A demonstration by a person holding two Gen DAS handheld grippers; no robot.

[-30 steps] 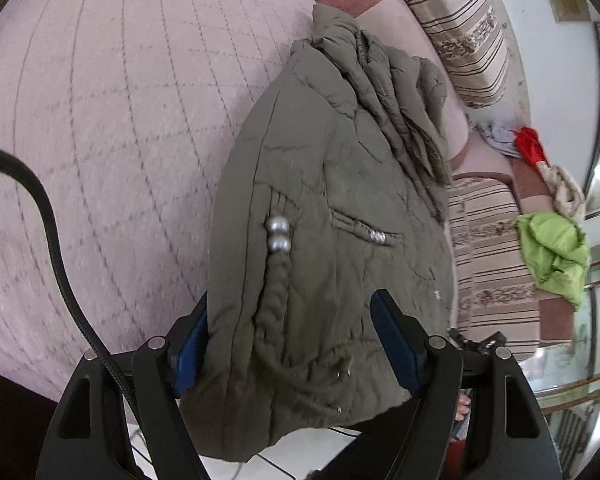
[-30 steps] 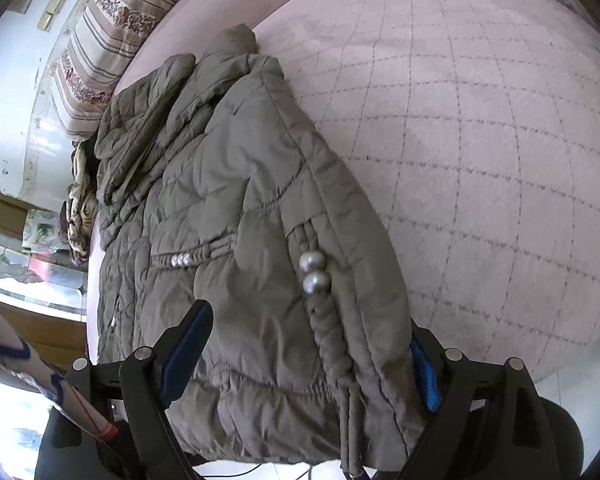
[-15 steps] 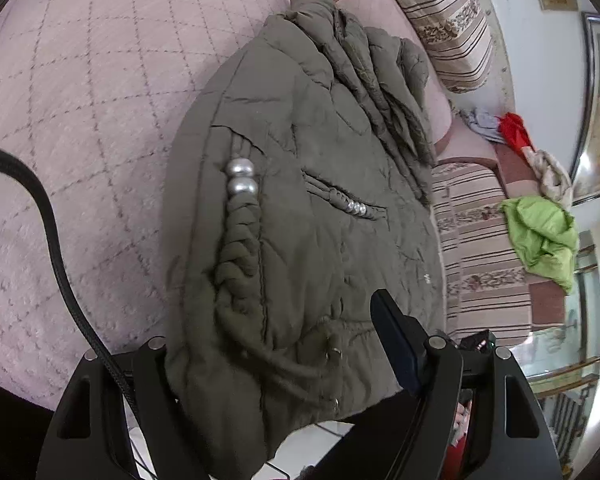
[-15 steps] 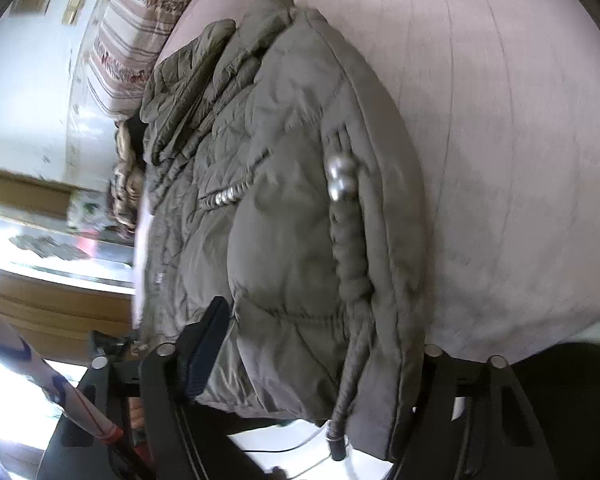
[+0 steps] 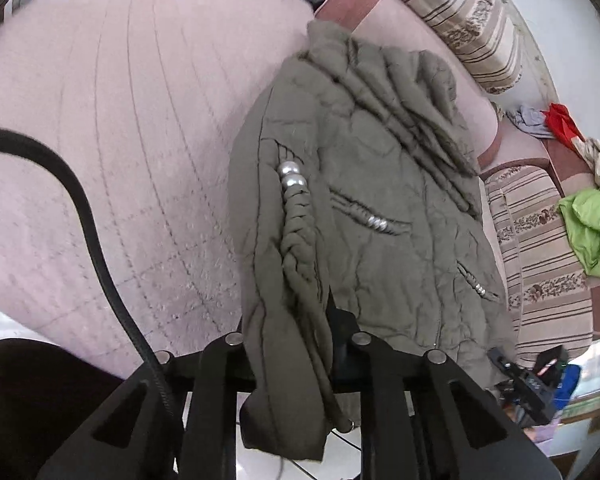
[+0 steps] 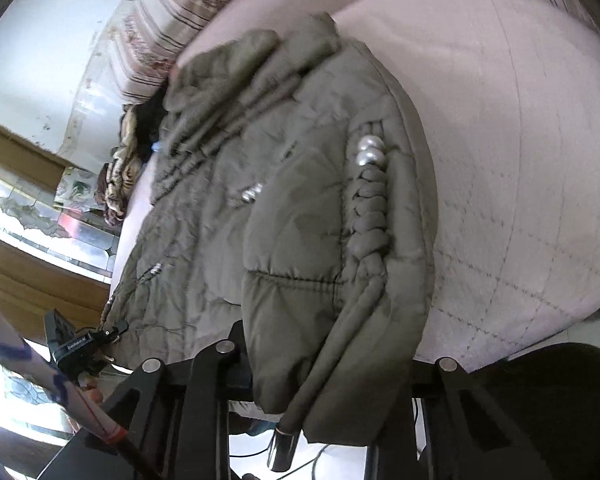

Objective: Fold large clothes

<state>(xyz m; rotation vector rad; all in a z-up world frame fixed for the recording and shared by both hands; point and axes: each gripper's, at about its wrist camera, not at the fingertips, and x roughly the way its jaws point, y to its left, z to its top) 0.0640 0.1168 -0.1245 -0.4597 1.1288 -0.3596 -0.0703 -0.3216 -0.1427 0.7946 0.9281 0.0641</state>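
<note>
An olive quilted jacket (image 5: 380, 208) lies on a pink quilted cover (image 5: 120, 140), stretching from the near edge of the cover toward the striped cushions (image 5: 452, 12) at its far side, with its bunched collar end nearest those cushions. The left gripper (image 5: 288, 344) is pinched narrow on a fold of the jacket's hem, and the fabric spills down between its black arms and hangs past the cover's edge. A braided cord (image 5: 300, 232) topped by two silver beads (image 5: 291, 176) runs along the jacket toward that grip. The right gripper (image 6: 332, 356) holds the same hem edge; a thick padded fold fills the space between its arms, and a cord with a metal tip (image 6: 282, 448) dangles below it. The beads (image 6: 370, 151) show in this view too, on the side of the jacket next to the bare cover (image 6: 520, 160). Beyond the jacket, a green garment (image 5: 592, 232) and a red cloth (image 5: 560, 120) lie on a striped sofa (image 5: 540, 264).
</note>
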